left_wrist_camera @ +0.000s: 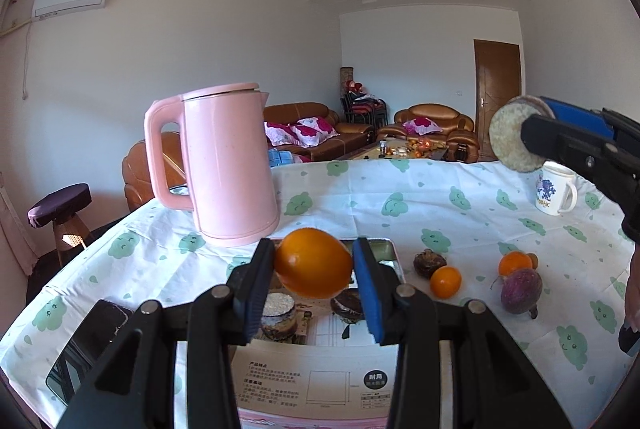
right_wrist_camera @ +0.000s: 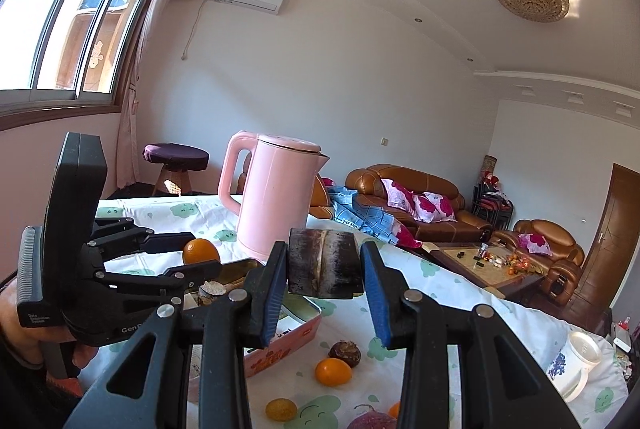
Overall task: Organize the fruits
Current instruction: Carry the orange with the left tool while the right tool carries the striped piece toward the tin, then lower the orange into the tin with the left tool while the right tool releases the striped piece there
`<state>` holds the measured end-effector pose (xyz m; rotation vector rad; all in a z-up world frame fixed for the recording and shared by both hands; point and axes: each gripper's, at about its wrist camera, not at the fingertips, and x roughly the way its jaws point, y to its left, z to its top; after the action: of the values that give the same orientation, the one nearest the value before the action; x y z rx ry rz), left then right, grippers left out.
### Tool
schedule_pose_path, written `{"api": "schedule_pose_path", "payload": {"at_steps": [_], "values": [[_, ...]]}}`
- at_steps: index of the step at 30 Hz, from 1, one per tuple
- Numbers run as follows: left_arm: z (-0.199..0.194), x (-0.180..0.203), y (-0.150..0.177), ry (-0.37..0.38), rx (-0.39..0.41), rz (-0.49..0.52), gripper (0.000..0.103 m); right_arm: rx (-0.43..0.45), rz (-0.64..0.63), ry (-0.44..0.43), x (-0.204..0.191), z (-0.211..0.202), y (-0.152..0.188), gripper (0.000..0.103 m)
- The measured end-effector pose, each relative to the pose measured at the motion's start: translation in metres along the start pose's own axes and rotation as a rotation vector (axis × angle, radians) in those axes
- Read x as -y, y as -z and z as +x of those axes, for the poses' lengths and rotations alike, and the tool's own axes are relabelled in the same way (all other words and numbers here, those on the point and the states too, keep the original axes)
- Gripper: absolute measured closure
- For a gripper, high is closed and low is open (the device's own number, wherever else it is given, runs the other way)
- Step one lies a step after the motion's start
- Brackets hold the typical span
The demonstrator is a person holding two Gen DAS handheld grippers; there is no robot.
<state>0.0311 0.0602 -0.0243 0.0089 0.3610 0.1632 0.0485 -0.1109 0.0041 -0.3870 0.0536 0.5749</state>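
My left gripper (left_wrist_camera: 314,283) is shut on a large orange (left_wrist_camera: 313,263) and holds it above the pink tray (left_wrist_camera: 394,257). It also shows in the right wrist view (right_wrist_camera: 192,259), with the orange (right_wrist_camera: 201,251) between its fingers. My right gripper (right_wrist_camera: 325,287) is shut on a dark sugarcane piece (right_wrist_camera: 324,263), raised above the table; in the left wrist view (left_wrist_camera: 532,137) the piece's cut end (left_wrist_camera: 510,135) faces me. In the tray lie a sugarcane piece (left_wrist_camera: 279,315) and a dark water chestnut (left_wrist_camera: 349,305).
A pink kettle (left_wrist_camera: 228,165) stands behind the tray. On the cloth (left_wrist_camera: 440,217) to the right lie a water chestnut (left_wrist_camera: 429,263), two small oranges (left_wrist_camera: 446,282) (left_wrist_camera: 515,263) and a purple passion fruit (left_wrist_camera: 521,291). A white mug (left_wrist_camera: 556,189) stands far right. A phone (left_wrist_camera: 90,341) lies at left.
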Motion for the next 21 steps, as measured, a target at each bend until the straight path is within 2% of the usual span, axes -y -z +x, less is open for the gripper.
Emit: {"api": "schedule_pose_path", "payload": {"at_steps": [9,21], "values": [[0.017,-0.025,0.006,-0.042,-0.053,-0.024,0.061,-0.054,0.005,-0.054,-0.02,0.031,0.007,0.064],[0.033,-0.033,0.019,-0.049,-0.113,-0.024,0.061,-0.152,-0.01,-0.118,-0.049,0.066,0.027,0.064]]}}
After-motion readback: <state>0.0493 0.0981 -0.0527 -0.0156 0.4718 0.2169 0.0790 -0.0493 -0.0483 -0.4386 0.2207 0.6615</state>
